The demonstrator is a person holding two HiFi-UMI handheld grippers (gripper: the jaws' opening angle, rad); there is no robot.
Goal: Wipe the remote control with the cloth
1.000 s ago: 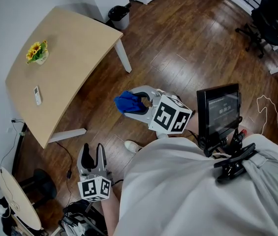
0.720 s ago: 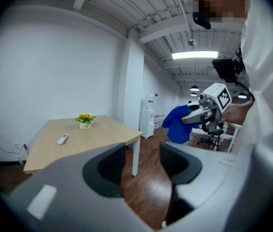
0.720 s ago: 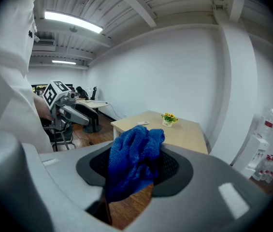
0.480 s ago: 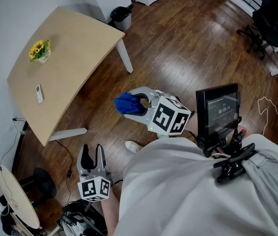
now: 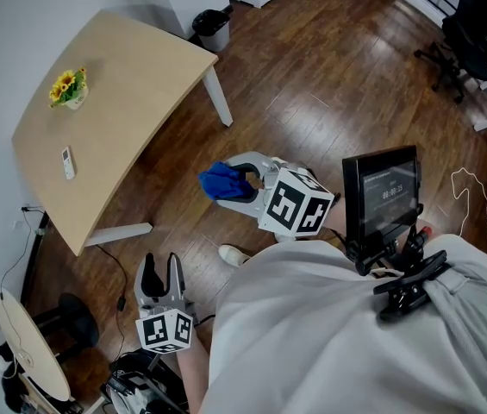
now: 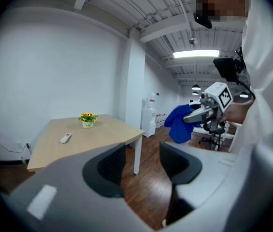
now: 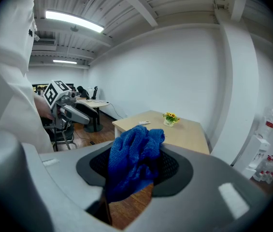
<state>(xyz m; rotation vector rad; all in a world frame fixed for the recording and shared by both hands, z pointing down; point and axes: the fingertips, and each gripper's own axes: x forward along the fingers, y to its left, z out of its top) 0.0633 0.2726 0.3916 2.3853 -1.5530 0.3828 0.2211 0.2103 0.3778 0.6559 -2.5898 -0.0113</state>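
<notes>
A small white remote control (image 5: 67,163) (image 6: 65,138) (image 7: 142,123) lies on the light wooden table (image 5: 131,84) at the left of the head view, well apart from both grippers. My right gripper (image 5: 241,177) (image 7: 137,166) is shut on a crumpled blue cloth (image 5: 223,180) (image 7: 134,161) (image 6: 179,124), held over the wood floor beside the table. My left gripper (image 5: 160,275) (image 6: 142,164) hangs low near my body with its jaws open and nothing between them.
A small pot of yellow flowers (image 5: 68,88) stands on the table beyond the remote. A black bin (image 5: 211,29) sits past the table's far corner. An office chair (image 5: 471,24) is at the top right. A phone on a mount (image 5: 383,198) hangs from my chest.
Almost nothing differs: the view has shifted slightly, and both grippers hold the same places with the cloth still in the right one.
</notes>
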